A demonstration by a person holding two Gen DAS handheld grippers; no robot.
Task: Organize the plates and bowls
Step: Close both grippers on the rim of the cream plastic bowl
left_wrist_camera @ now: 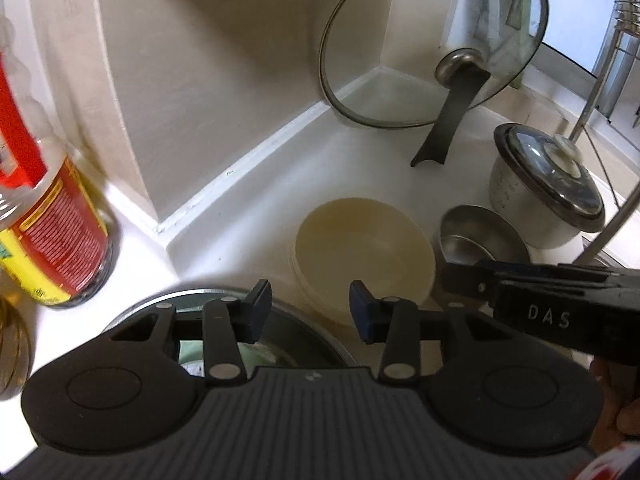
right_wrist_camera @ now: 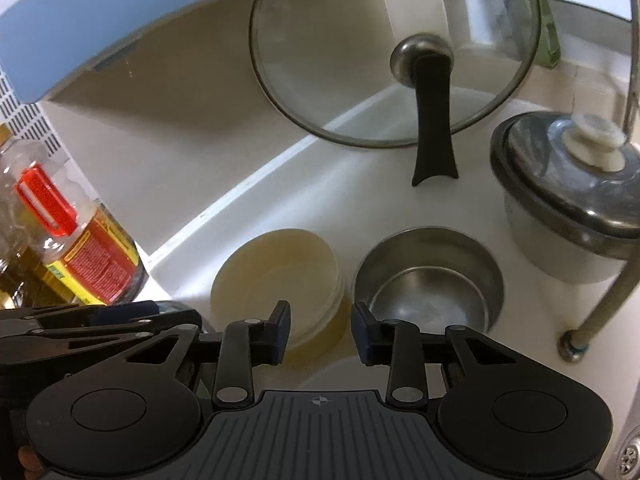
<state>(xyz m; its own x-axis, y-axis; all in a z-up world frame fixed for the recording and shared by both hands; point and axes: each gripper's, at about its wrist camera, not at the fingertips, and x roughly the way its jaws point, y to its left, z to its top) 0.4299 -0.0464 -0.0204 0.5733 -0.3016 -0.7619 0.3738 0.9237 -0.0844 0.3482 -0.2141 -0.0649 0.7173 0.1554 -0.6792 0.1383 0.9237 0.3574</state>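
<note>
A stack of cream plates (left_wrist_camera: 364,248) (right_wrist_camera: 276,276) sits on the white counter near the corner. Two nested steel bowls (right_wrist_camera: 428,284) (left_wrist_camera: 476,236) stand right of the stack. My left gripper (left_wrist_camera: 310,308) is open and empty, just short of the plates, above a steel pot rim (left_wrist_camera: 296,320). My right gripper (right_wrist_camera: 320,332) is open and empty, hovering over the gap between the plates and the steel bowls. The right gripper (left_wrist_camera: 472,280) shows in the left wrist view at the right, the left gripper (right_wrist_camera: 132,312) in the right wrist view at the left.
A glass lid (left_wrist_camera: 432,44) (right_wrist_camera: 396,52) leans upright in the wall corner on its black handle. A lidded rice-cooker pot (left_wrist_camera: 548,188) (right_wrist_camera: 568,200) stands at the right. Oil bottles (left_wrist_camera: 52,232) (right_wrist_camera: 80,252) stand at the left. A metal rack leg (right_wrist_camera: 600,300) is at the far right.
</note>
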